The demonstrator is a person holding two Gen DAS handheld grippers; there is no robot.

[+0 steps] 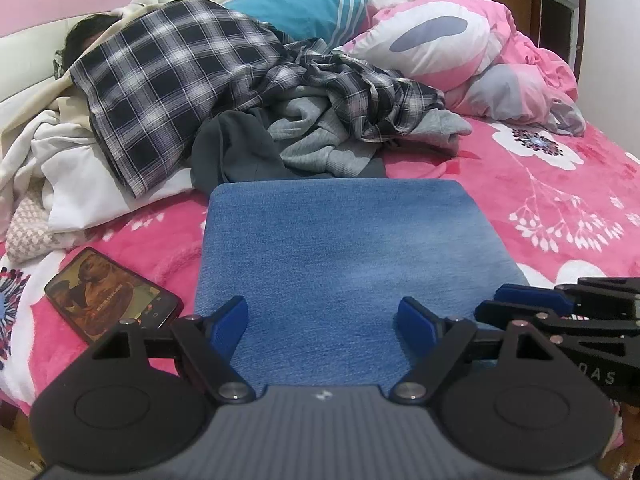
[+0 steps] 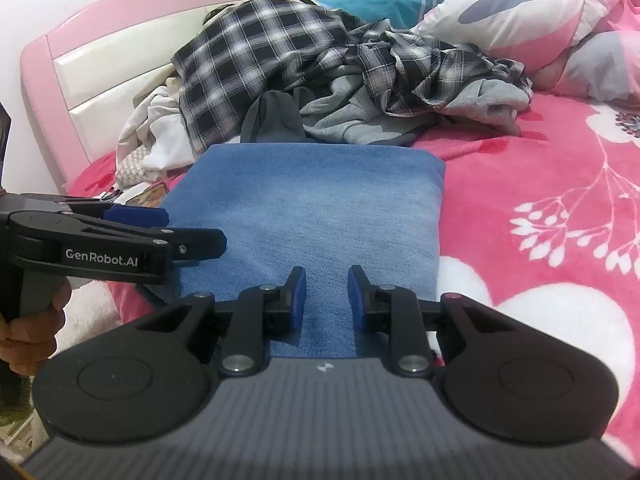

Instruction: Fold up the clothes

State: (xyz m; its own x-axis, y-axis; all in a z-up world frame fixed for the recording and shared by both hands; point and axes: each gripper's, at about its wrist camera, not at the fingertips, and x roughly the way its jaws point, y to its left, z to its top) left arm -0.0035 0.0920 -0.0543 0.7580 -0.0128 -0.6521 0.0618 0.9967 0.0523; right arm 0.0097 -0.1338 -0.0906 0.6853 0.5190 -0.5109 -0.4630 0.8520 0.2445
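Folded blue jeans point(image 1: 344, 264) lie flat on the pink floral blanket point(image 1: 560, 208), right under both grippers. Left gripper point(image 1: 322, 322) is spread wide over them, gripping nothing; right gripper point(image 2: 327, 298) sits just beside it, jaws narrowly apart, empty. Unfolded clothes pile point(image 1: 248, 100) lies beyond the jeans.

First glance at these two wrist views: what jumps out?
The folded jeans lie flat on the pink floral blanket, right in front of both grippers: the left gripper is open wide over their near edge, and the right gripper has only a narrow gap with nothing pinched. Behind them sprawls an unfolded pile topped by a plaid shirt, and a lit phone lies left of the jeans.
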